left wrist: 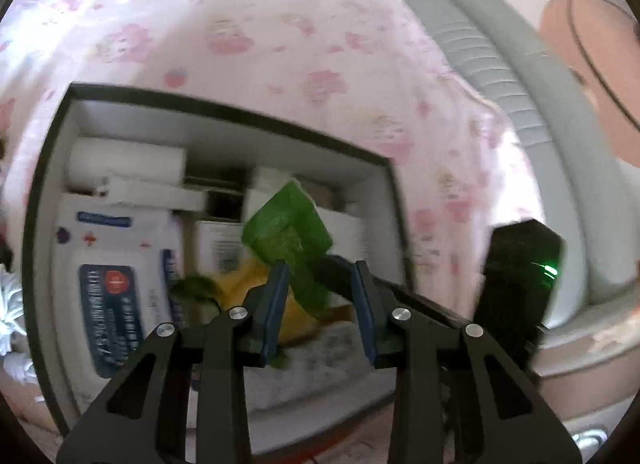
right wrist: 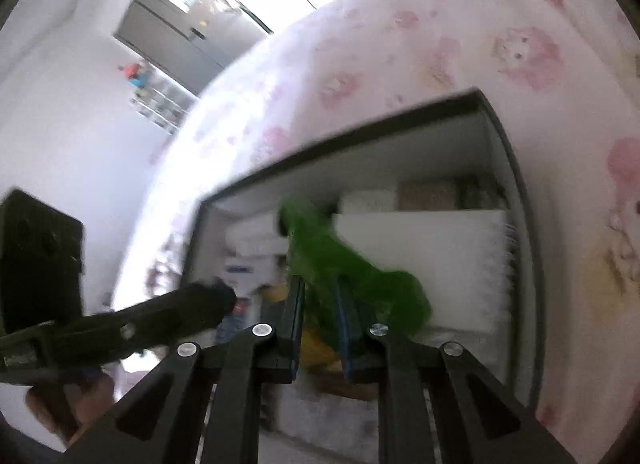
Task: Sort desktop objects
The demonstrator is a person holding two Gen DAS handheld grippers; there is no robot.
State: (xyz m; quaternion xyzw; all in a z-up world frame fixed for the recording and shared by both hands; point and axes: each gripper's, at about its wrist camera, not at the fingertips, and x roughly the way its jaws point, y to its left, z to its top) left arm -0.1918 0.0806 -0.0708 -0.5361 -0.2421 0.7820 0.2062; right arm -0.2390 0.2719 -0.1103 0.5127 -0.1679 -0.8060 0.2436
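A crumpled green packet hangs over the open black-rimmed box, and my right gripper is shut on its lower end. In the left wrist view the same green packet shows just beyond my left gripper, which is open and holds nothing. One of my left gripper's fingers reaches in from the left, apart from the packet. The right gripper's black body stands beside the box rim. Both views are blurred.
The box holds a white pack with a blue label, a yellow item, a white roll and white cartons. It rests on a pink flowered cloth. A grey padded edge runs along the right.
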